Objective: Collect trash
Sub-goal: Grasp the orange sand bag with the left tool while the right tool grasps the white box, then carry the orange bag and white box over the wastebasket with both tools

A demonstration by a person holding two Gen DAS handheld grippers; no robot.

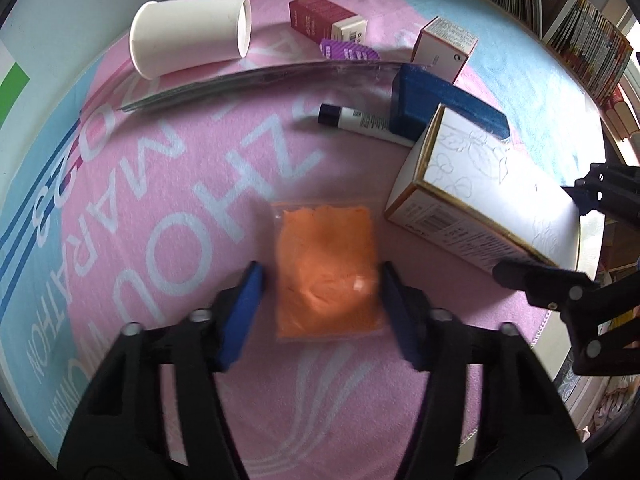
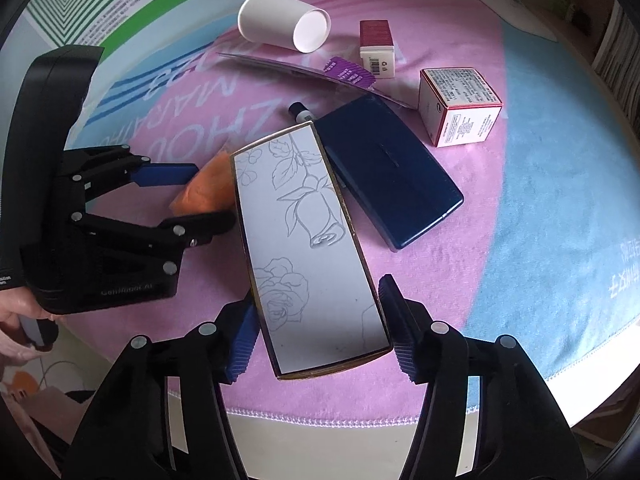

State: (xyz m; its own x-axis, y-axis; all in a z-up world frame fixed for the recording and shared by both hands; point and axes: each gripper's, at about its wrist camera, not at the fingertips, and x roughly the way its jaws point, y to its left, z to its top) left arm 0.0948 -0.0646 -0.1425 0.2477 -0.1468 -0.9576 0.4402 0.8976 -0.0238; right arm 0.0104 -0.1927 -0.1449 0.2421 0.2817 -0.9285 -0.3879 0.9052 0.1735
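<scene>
An orange packet in clear plastic (image 1: 326,270) lies on the pink towel (image 1: 180,200). My left gripper (image 1: 320,300) is open with its blue pads on either side of the packet, not closed on it; it also shows in the right wrist view (image 2: 192,196). A long white box with rose drawings (image 2: 312,240) lies between the open fingers of my right gripper (image 2: 318,320), whose pads stand at its two long sides near its near end. The box also shows in the left wrist view (image 1: 480,192), with the right gripper (image 1: 560,236) at its end.
On the towel lie a tipped white paper cup (image 1: 192,36), a maroon carton (image 1: 328,18), a purple wrapper (image 1: 348,52), a clear plastic strip (image 1: 256,80), a white tube (image 1: 360,118), a dark blue case (image 2: 392,176) and a small white-red box (image 2: 460,106). Bookshelves (image 1: 580,40) stand behind.
</scene>
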